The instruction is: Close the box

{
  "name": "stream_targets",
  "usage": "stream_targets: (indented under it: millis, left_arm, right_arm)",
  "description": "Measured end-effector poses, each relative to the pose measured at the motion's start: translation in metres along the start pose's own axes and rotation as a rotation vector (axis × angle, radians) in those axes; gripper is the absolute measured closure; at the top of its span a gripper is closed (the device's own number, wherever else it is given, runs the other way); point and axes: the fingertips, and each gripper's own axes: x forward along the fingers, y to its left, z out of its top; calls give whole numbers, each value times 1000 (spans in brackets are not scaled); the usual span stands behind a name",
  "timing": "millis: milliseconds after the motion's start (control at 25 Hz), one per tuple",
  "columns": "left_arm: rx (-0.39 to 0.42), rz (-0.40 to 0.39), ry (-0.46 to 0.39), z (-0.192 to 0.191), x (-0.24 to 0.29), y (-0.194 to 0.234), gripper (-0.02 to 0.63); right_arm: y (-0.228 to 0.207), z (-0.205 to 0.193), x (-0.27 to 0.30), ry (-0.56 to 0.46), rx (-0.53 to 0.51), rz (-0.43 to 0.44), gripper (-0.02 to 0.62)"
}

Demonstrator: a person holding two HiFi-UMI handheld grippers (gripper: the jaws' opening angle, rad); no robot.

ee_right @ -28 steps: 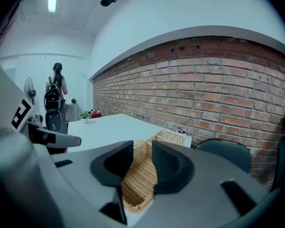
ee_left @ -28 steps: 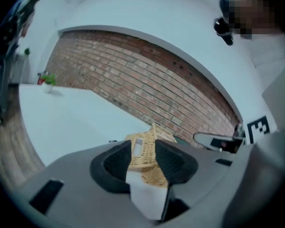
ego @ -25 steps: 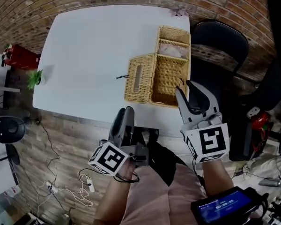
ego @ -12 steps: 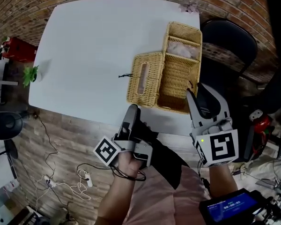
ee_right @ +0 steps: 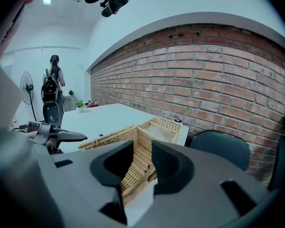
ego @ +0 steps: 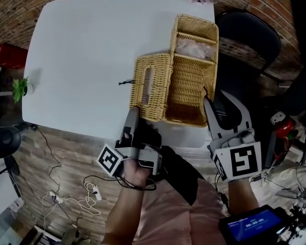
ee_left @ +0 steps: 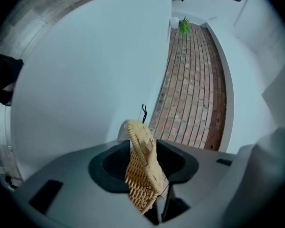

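An open wicker box [ego: 191, 80] stands at the right side of the white table [ego: 86, 45]. Its far compartment holds something pale [ego: 195, 49]. The lid [ego: 150, 86] lies flipped out flat to the box's left, with a short black cord [ego: 125, 82] at its outer edge. My left gripper [ego: 133, 117] is at the lid's near edge. In the left gripper view the lid [ee_left: 141, 148] sits between the wide jaws of the left gripper [ee_left: 143, 162], with gaps on both sides. My right gripper [ego: 207, 98] is at the box's near right corner, and its jaws [ee_right: 142, 161] close on the box wall [ee_right: 133, 167].
A black chair [ego: 245, 40] stands just right of the table, close to the box. A small plant [ego: 20, 88] and a red object [ego: 7, 55] are off the table's left side. Cables [ego: 92, 198] lie on the brick floor. A person [ee_right: 52, 87] stands far back in the room.
My left gripper has moved forward from below the table edge onto the lid's near edge, and its jaws have widened. The right gripper has stayed at the box corner.
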Motion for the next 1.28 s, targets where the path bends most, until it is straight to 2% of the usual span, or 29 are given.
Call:
stream_targets:
  millis: [160,400,760,1000,1120,1280]
  left_arm:
    - [58,19,-2,3,1,0,479]
    - [165,4,-12,5,-5,-22,509]
    - [459,-62,28,-8,-13,-72,509]
    - [597,-51,74,-26,-24,-91,509]
    - [713,-28,105,-35,-28,-95,509]
    - [981,-30,170,-56,-27,-107,509]
  right_arm:
    - [-3,2,1,-7,10,-5,471]
    - [-1,12,-1,-35,29,-6,471]
    - [7,37,-12,-137,71,35,463]
    - [13,56,-32,-191,108,57,443]
    - [17,59,-37,-196,131,75,432]
    - [19,60,-42,-204,164,101,420]
